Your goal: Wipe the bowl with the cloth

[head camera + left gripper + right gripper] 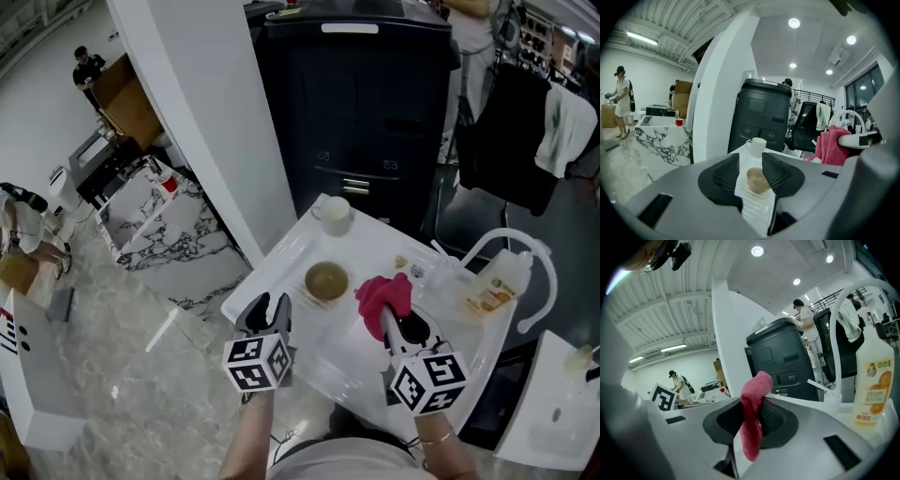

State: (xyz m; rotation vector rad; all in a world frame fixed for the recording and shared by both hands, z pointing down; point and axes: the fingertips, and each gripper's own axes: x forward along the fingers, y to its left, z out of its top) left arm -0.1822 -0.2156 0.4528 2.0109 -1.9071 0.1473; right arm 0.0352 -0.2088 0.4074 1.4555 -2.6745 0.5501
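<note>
Left gripper (751, 161): jaws wide apart, nothing between the pads. It hovers over the near-left edge of the white worktop (349, 349). The bowl (326, 280) sits beyond its tips, framed by the gap in the left gripper view and not touched.

Right gripper (752, 420): jaws clamped on the red cloth (757, 390). A bunch of fabric stands above the pads and a tail hangs below.

Bowl: tan, upright, on the worktop toward its far-left edge.

Cloth: just to the right of the bowl in the head view. A narrow strip of worktop shows between the two.

White cup (333, 213): upright at the far corner, behind the bowl and apart from it.

Soap bottle (495, 284): orange label, toward the right edge, under a white arched tap (525, 246).

Black cabinet (356, 103): stands beyond the far corner.

Grippers are side by side over the near edge, apart from each other.
</note>
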